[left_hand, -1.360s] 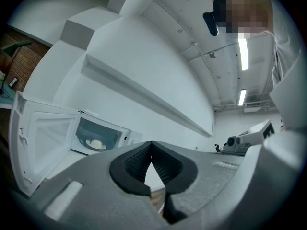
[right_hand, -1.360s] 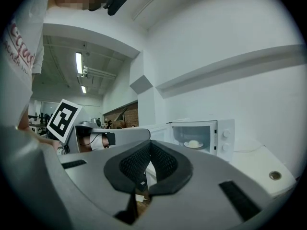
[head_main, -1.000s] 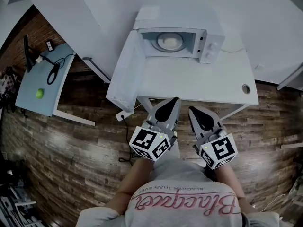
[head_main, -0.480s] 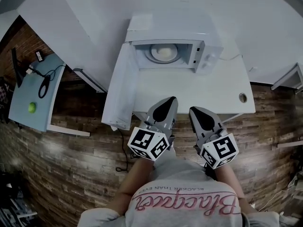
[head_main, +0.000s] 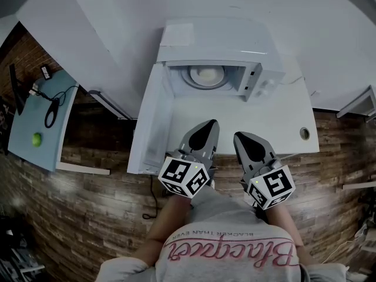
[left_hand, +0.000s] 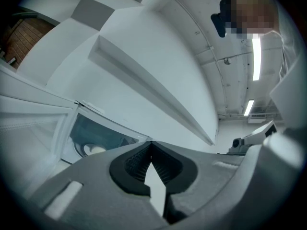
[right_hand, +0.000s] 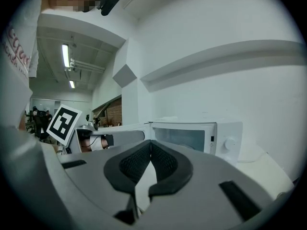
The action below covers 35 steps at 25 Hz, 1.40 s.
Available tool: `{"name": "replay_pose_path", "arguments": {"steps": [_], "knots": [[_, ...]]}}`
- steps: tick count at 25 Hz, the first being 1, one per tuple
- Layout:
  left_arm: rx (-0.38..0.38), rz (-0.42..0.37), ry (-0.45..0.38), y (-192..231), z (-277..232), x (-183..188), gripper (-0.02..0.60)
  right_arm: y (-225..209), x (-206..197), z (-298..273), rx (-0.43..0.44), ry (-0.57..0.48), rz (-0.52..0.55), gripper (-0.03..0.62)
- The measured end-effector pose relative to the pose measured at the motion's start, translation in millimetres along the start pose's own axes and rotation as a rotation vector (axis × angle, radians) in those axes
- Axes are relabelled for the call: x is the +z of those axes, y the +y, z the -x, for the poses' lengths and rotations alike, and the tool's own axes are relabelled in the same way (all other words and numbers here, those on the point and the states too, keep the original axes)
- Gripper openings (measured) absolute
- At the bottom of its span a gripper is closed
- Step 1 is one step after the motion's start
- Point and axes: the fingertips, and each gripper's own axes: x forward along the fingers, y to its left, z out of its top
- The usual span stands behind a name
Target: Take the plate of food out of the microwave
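My left gripper and right gripper hover before the open microwave, fingers pressed together, empty. I should spread them, then lift the plate of food out level.

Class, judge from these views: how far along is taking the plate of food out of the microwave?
Done: the door of the white microwave hangs open. In hand: nothing; left gripper and right gripper are shut, empty, near the front edge of the white table. Left: the round pale plate of food sits inside, yet to be gripped and brought out.
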Motion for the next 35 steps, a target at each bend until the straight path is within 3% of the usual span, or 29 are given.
{"name": "replay_pose_path", "arguments": {"steps": [18, 25, 28, 31, 35], "knots": [[-0.028, 0.004, 0.022, 40.2, -40.6, 6.4, 0.008, -20.2, 6.7, -57.8, -0.005, -0.006, 0.005, 0.012], [0.020, 0.056, 0.032, 59.8, -41.4, 3.3, 0.110, -23.4, 7.0, -64.8, 0.000, 0.006, 0.000, 0.012], [0.015, 0.089, 0.023, 62.6, -42.6, 1.4, 0.191, -26.2, 2.9, -64.9, 0.002, 0.018, -0.004, 0.012], [0.001, 0.179, -0.003, 63.6, -44.3, -0.4, 0.279, -29.2, -1.2, -64.7, 0.012, 0.028, -0.012, 0.012], [0.021, 0.250, -0.002, 66.4, -47.8, -6.6, 0.284, -35.9, -3.2, -66.0, 0.040, 0.034, -0.017, 0.012]]}}
